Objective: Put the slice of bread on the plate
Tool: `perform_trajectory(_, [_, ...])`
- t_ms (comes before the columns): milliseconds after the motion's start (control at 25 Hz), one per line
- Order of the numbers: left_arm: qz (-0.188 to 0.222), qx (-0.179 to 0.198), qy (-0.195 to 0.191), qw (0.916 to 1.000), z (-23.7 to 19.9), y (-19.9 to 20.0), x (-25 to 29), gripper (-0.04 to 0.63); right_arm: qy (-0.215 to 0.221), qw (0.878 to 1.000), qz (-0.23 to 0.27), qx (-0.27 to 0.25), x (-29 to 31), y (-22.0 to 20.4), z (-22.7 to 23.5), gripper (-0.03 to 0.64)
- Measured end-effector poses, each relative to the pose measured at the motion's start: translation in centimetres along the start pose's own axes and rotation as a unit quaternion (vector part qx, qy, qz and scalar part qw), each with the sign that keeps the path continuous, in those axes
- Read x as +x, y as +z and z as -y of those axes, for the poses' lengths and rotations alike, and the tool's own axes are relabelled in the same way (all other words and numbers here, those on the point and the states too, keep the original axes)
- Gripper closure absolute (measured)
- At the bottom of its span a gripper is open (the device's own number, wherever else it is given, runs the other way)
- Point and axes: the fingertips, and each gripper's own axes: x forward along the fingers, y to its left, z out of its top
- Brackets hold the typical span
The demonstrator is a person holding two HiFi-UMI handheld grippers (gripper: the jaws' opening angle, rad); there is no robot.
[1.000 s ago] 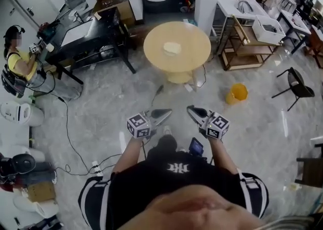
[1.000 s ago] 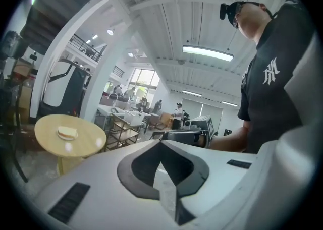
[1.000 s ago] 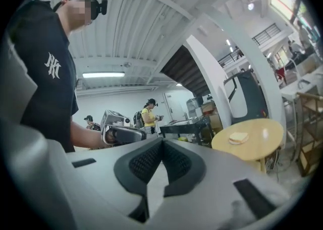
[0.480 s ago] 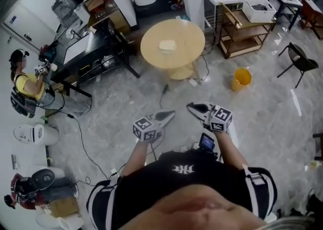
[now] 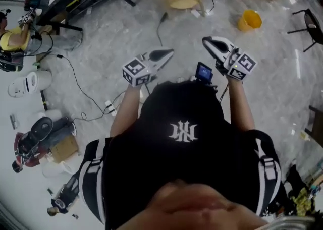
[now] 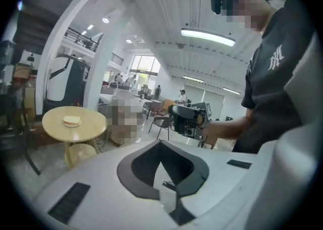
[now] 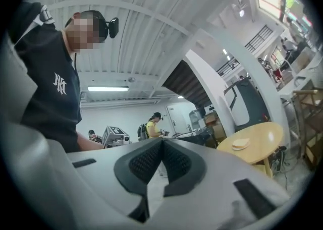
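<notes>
Far ahead, the slice of bread (image 6: 72,120) lies on the round wooden table (image 6: 94,126), well apart from both grippers. Left gripper (image 6: 160,146) and right gripper (image 7: 162,143), jaws closed together on nothing, are held before the person's torso (image 5: 184,138).

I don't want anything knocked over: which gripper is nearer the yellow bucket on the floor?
Right. The right gripper is just left of and below the yellow bucket in the head view; the left gripper is farther left.
</notes>
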Motion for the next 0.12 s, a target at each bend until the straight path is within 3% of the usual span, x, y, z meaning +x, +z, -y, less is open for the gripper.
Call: perform_trajectory(120, [0.034, -0.005, 0.018, 0.9992, -3.7, 1.2, 0.8, 0.588, -0.035, 0.999, 0.021, -0.016, -1.1, 0.7, 4.6, 0.620])
